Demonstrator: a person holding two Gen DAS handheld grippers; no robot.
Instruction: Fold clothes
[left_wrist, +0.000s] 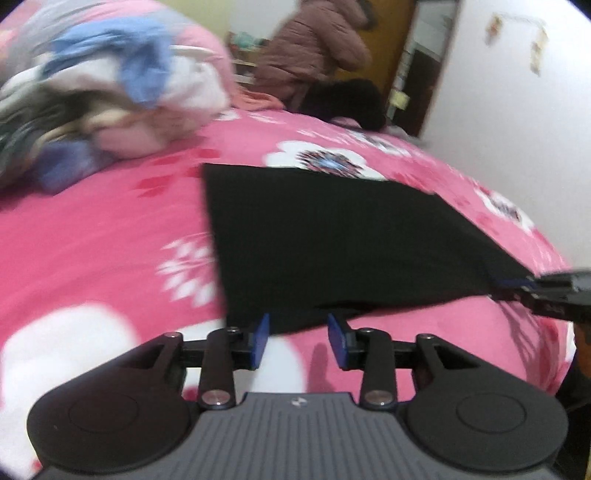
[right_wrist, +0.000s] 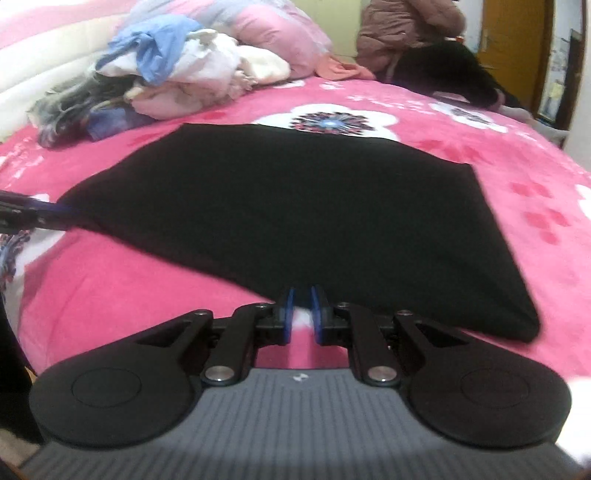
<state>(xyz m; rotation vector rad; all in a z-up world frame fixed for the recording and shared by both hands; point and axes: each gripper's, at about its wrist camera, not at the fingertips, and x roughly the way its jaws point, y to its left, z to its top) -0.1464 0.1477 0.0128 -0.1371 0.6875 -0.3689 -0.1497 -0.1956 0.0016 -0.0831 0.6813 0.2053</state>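
A black garment (left_wrist: 332, 236) (right_wrist: 295, 206) lies spread flat on the pink flowered bedspread (left_wrist: 92, 240) (right_wrist: 122, 295). My left gripper (left_wrist: 298, 332) is open, its blue pads (left_wrist: 261, 338) just at the garment's near edge, with nothing clamped between them. In the right wrist view it (right_wrist: 55, 213) reaches the garment's left corner. My right gripper (right_wrist: 302, 295) is nearly closed, pinching the garment's near hem. Seen from the left wrist, the right gripper (left_wrist: 517, 286) pulls the cloth's right corner into a raised point above the bed.
A heap of unfolded clothes (left_wrist: 103, 96) (right_wrist: 166, 74) lies at the back left of the bed. A person in a padded jacket (left_wrist: 314, 48) (right_wrist: 406, 29) stands beyond the far edge, beside a dark bundle (left_wrist: 343, 99). A wall and door (left_wrist: 399, 37) are at the right.
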